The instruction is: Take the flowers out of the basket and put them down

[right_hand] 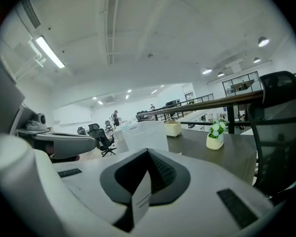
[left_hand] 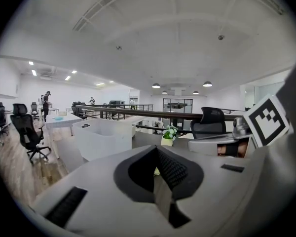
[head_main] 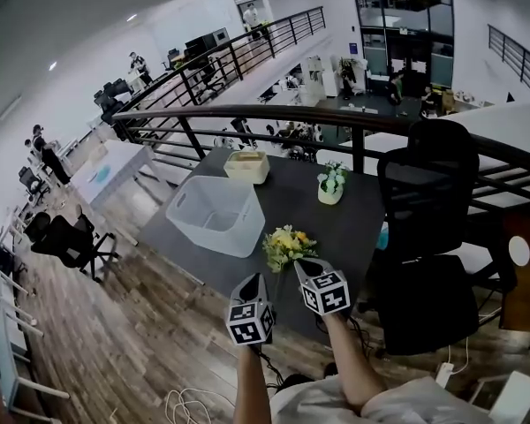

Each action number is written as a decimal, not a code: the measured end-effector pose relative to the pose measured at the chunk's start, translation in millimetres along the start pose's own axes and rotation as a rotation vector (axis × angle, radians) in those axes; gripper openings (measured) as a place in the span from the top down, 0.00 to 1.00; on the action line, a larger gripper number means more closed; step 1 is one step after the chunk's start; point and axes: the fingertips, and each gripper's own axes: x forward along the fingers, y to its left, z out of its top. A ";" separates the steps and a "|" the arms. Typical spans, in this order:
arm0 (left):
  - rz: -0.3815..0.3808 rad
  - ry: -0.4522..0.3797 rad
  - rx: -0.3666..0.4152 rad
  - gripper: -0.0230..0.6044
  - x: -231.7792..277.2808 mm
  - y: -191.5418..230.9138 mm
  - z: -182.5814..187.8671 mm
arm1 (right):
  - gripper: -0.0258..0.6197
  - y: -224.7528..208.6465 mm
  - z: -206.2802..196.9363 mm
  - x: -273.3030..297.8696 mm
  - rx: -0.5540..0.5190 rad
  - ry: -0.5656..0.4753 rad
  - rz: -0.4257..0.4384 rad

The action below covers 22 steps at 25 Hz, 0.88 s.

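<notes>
One dark, flat-topped table [head_main: 353, 228] carries four things.

1. One basket [head_main: 214, 215]: white plastic, rectangular, with smooth walls and rounded corners. Nothing shows inside it.
2. One bunch of flowers [head_main: 286, 245]: yellow blooms with green leaves. It lies on the table outside the basket, at about 4 o'clock of the basket and close to its corner.
3. One small pot [head_main: 329, 193]: pale and rounded, with white blossoms. It stands at about 1 o'clock of the flowers, well apart from them.
4. One cream box [head_main: 247, 166]: low, with soft edges. It sits at about 1 o'clock of the basket.

One black mesh-backed chair [head_main: 428, 184] stands at 3 o'clock of the table.

Two grippers are in view, each with a cube of square markers.

- The left gripper [head_main: 253, 278] is at about 7 o'clock of the flowers. Its ribbed dark pads are pressed together on nothing.
- The right gripper [head_main: 306, 264] is at about 5 o'clock, just beside the flowers. Its jaws are also closed and empty.
</notes>
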 end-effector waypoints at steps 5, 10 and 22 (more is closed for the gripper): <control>0.002 -0.007 0.012 0.92 -2.5 0.8 4.0 | 0.97 -0.2 -6.6 -2.3 0.019 0.005 0.006; 0.012 -0.006 -0.027 0.92 -7.9 2.2 -6.3 | 0.97 -0.6 -22.3 -9.2 0.021 0.028 -0.010; 0.035 0.023 -0.043 0.92 -1.3 27.7 -25.4 | 0.97 -5.0 -46.7 13.1 0.068 0.071 -0.042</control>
